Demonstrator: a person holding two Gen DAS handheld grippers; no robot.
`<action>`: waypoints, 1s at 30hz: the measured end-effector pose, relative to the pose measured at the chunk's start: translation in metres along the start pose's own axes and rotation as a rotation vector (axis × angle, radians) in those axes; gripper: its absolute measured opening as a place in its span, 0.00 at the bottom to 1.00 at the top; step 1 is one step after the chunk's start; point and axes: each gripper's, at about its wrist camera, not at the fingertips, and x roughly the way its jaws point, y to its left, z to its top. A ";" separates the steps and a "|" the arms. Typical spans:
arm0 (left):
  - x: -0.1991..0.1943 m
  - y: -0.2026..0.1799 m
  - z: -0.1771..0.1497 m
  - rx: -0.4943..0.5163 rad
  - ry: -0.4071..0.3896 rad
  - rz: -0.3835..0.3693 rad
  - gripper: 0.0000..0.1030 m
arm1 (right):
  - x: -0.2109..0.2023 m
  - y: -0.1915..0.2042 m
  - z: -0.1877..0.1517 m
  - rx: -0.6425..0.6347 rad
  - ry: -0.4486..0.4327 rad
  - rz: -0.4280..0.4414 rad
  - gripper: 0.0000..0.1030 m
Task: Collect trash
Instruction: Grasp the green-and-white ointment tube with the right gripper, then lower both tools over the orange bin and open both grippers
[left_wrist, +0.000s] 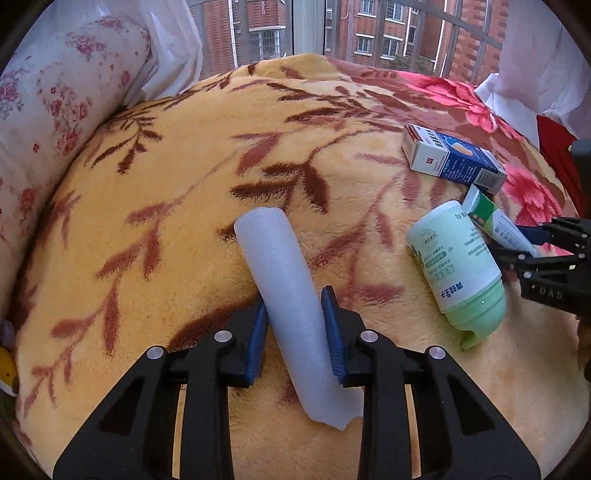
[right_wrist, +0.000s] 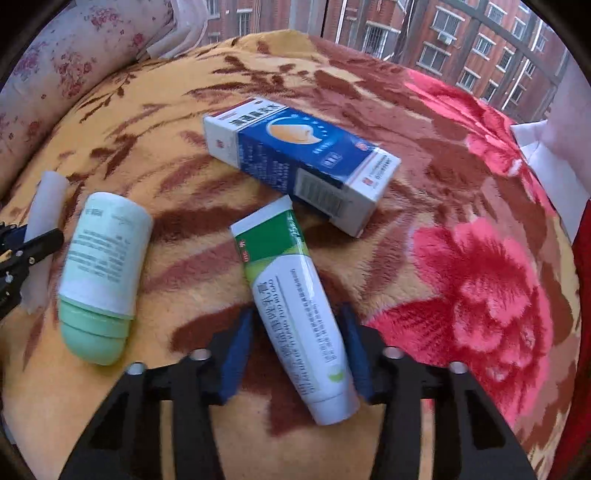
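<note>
On a plush yellow blanket (left_wrist: 155, 206) patterned with brown leaves, two handheld grippers work side by side among four pieces of trash. Nearest the left camera, the left gripper (left_wrist: 295, 332) has its blue pads (left_wrist: 334, 332) clamped on both sides of a white foam roll (left_wrist: 284, 288), one pad on each flank of the roll's lower half; the roll's torn end lies toward the camera and its rounded end points away across the blanket. In the right camera, the right gripper (right_wrist: 295, 347) straddles a green-and-white tube (right_wrist: 291, 306) lying at a slant, cap end toward the camera. Its right pad touches the tube's edge, while a narrow gap shows at the left pad, so it is hard to tell whether the grip is firm; motion blur softens this view.

Taking the foam roll as landmark: just to its right lies one pale green bottle (left_wrist: 458, 266) on its side, cap toward the camera, between the two grippers. Beyond the bottle, the tube's flat end sits close to one blue-and-white carton (right_wrist: 299, 162), which lies farther up the blanket. Left of the roll, a floral pillow (left_wrist: 55, 110) lines the blanket's edge. Behind everything, a window (left_wrist: 332, 29) with bars faces red brick buildings.
</note>
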 end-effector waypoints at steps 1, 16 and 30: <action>0.000 -0.001 0.000 0.001 -0.003 0.003 0.27 | -0.002 0.000 -0.001 0.017 0.004 0.016 0.31; -0.079 -0.005 -0.031 0.030 -0.106 -0.044 0.21 | -0.099 0.040 -0.079 0.190 -0.204 0.179 0.30; -0.172 -0.004 -0.123 0.071 -0.183 -0.150 0.21 | -0.186 0.127 -0.202 0.272 -0.397 0.301 0.30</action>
